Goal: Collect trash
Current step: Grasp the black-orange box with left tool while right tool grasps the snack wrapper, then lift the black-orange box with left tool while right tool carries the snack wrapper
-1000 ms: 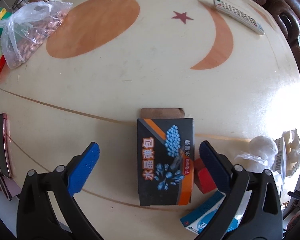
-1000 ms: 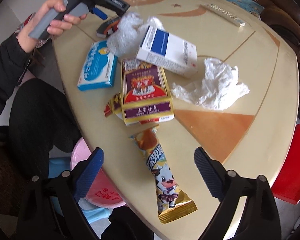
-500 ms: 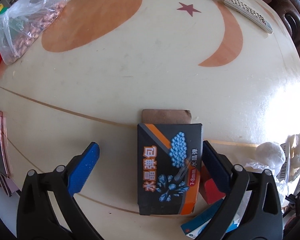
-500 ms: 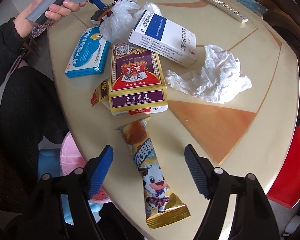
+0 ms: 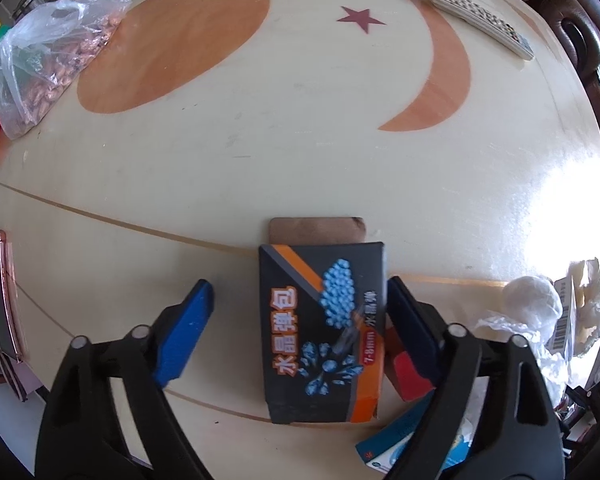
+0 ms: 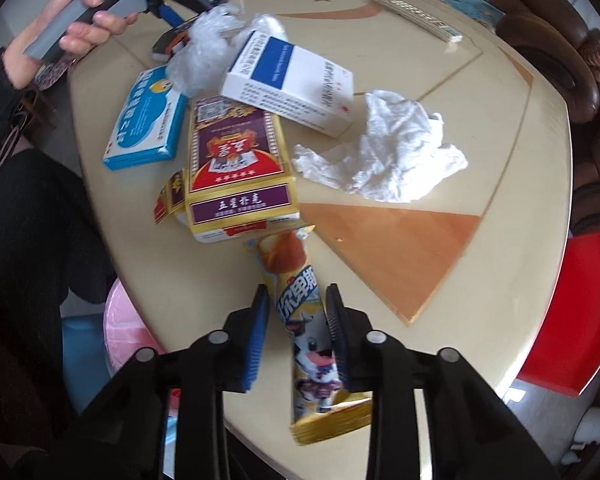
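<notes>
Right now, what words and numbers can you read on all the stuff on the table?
"水晶弹包" and "7-8mm 水晶弹": on the black box.
"五星扑克": on the purple and gold card box.
Big letters on the cow snack wrapper: partly hidden by the tongs, unreadable.
White and blue box: print too small.
Light blue box: characters too blurred.
Barcode label: digits unreadable.

A pale worktop (image 5: 300, 140) with orange oval, crescent and star inlays. A white remote control (image 5: 480, 20) lies at its far edge; a clear bag of pinkish pieces (image 5: 40, 64) sits far left. A red stool (image 6: 572, 312) stands beside it.
</notes>
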The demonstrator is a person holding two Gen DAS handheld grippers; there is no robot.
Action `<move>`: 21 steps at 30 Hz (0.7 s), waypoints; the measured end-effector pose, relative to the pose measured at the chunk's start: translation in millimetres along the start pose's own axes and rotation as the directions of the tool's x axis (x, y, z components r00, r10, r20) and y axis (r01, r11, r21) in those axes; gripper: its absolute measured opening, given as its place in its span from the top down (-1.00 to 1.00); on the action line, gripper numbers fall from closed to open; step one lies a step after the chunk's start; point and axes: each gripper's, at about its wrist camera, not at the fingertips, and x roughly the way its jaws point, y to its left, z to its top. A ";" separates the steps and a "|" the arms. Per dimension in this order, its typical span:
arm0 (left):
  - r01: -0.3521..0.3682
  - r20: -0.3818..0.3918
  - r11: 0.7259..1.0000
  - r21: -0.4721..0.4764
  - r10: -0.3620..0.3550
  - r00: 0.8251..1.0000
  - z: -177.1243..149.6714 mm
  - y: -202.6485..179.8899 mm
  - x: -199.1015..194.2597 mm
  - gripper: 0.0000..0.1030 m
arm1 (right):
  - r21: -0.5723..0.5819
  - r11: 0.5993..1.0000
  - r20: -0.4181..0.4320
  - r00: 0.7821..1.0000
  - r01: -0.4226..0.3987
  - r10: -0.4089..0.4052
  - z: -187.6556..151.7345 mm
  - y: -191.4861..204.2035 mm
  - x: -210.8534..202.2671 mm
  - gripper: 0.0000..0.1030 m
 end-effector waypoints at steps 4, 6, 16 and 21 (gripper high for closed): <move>0.010 -0.004 1.000 0.016 -0.010 1.000 1.0 -5.9 -2.0 -0.44 | 0.018 1.000 -0.004 1.000 0.025 -0.025 1.9 0.9 0.2 0.48; 0.011 -0.005 1.000 0.020 -0.011 1.000 0.8 -9.5 -2.8 -0.30 | 0.049 0.998 0.013 0.999 0.032 -0.033 1.4 0.7 -0.9 0.56; 0.024 -0.012 1.000 0.000 -0.024 1.000 4.0 0.4 -17.3 -0.04 | 0.182 0.979 0.056 0.992 0.097 -0.109 -6.3 2.0 -10.6 0.63; 0.011 0.013 1.000 -0.008 -0.011 1.000 -1.2 1.0 -26.1 -0.04 | 0.302 0.948 0.090 0.987 0.099 -0.132 -4.9 2.0 -25.2 0.64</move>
